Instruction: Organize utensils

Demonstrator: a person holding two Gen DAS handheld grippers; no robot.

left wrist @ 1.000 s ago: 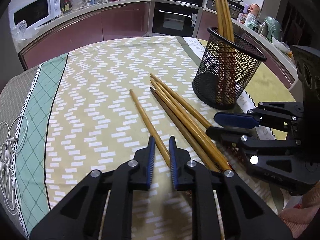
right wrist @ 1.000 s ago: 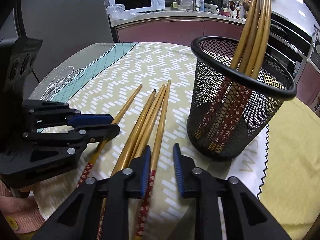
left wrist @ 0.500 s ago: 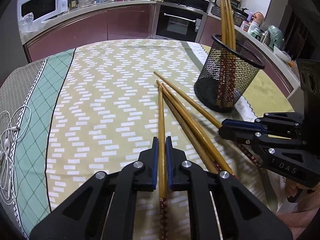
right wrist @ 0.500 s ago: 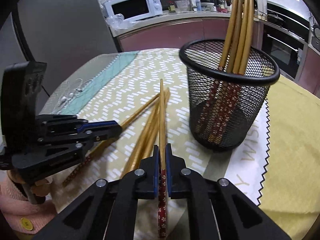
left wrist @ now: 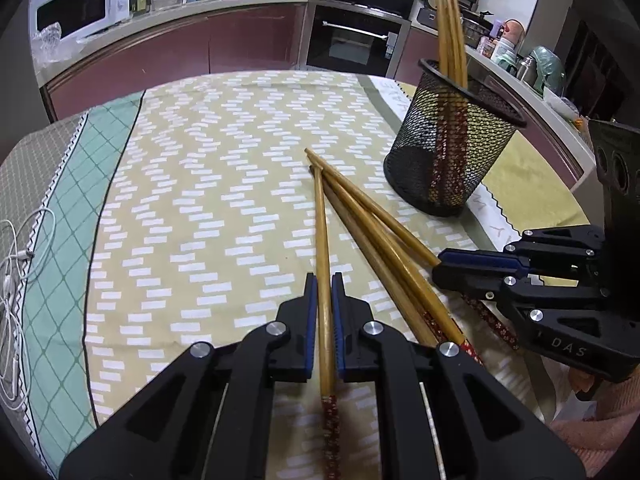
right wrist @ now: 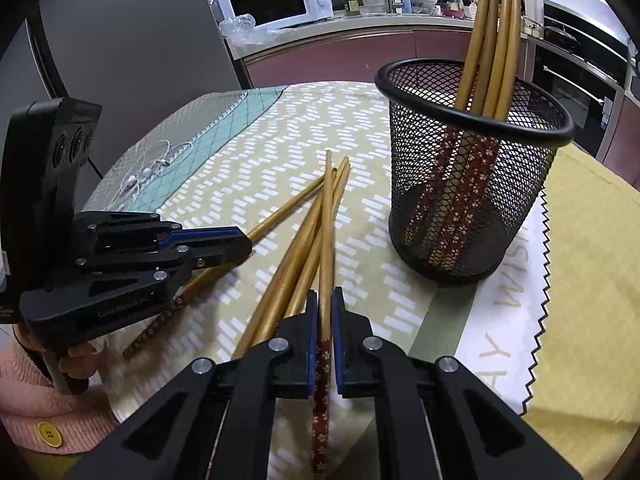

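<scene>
Left claw [left wrist: 324, 296] is pinching one chopstick [left wrist: 321, 232]; right claw [right wrist: 325, 308] is clamping another chopstick [right wrist: 327, 240], both near the bench's front edge beside the mesh holder [right wrist: 472, 184].

Loose chopsticks [left wrist: 384, 236]: patterned ends hidden under right tool [left wrist: 472, 270].

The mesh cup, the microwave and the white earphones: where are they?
mesh cup [right wrist: 472, 128], right wrist view, front rim.
microwave [right wrist: 272, 2], right wrist view, dark door.
white earphones [left wrist: 16, 256], left wrist view, tangled cord.
</scene>
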